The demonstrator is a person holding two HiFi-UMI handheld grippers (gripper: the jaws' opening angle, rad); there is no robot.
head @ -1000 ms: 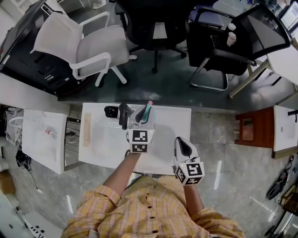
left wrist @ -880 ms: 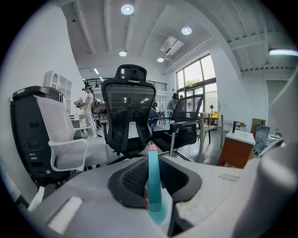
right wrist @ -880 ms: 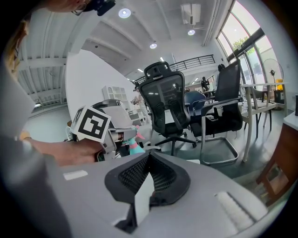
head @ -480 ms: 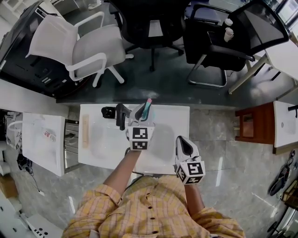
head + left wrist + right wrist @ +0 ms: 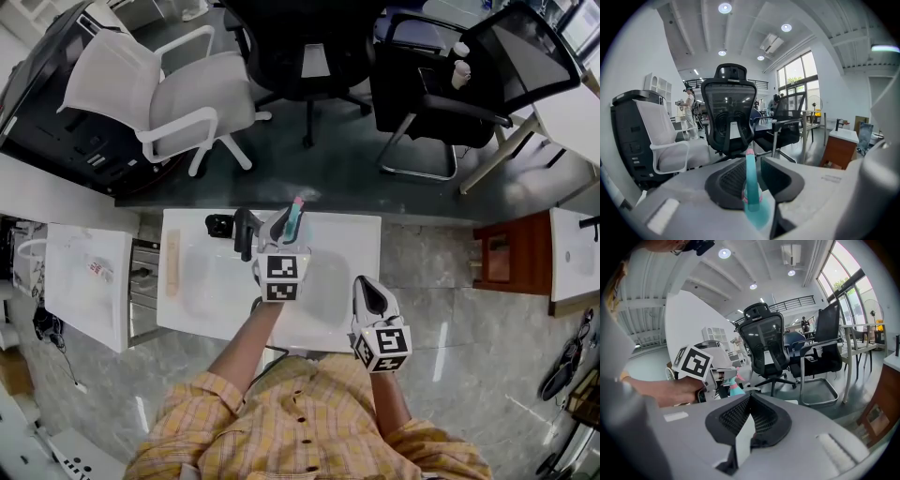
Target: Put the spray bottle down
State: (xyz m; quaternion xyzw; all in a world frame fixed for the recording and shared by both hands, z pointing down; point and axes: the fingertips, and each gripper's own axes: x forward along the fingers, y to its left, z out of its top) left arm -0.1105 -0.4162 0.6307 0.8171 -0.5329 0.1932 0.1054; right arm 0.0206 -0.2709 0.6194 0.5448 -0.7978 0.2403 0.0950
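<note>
The spray bottle (image 5: pixel 294 217) is teal with a pink tip and is held above the far half of the white table (image 5: pixel 202 286). My left gripper (image 5: pixel 284 225) is shut on it. In the left gripper view the bottle (image 5: pixel 751 187) stands upright between the two dark pads of the left gripper (image 5: pixel 752 173). My right gripper (image 5: pixel 372 298) hovers by the table's near right edge, shut and holding nothing. The right gripper view shows the right gripper (image 5: pixel 750 401) with its tips together, and beyond it the left gripper (image 5: pixel 701 366) carrying the bottle (image 5: pixel 736 389).
Two black objects (image 5: pixel 222 225) (image 5: pixel 246 234) stand on the table just left of the bottle, and a wooden strip (image 5: pixel 172 262) lies near its left edge. A white cabinet (image 5: pixel 89 281) is at the left. Office chairs (image 5: pixel 178 94) (image 5: pixel 450 84) stand beyond the table.
My left gripper has edged a little farther across the table with the bottle still in it. The right gripper has stayed where it was.
</note>
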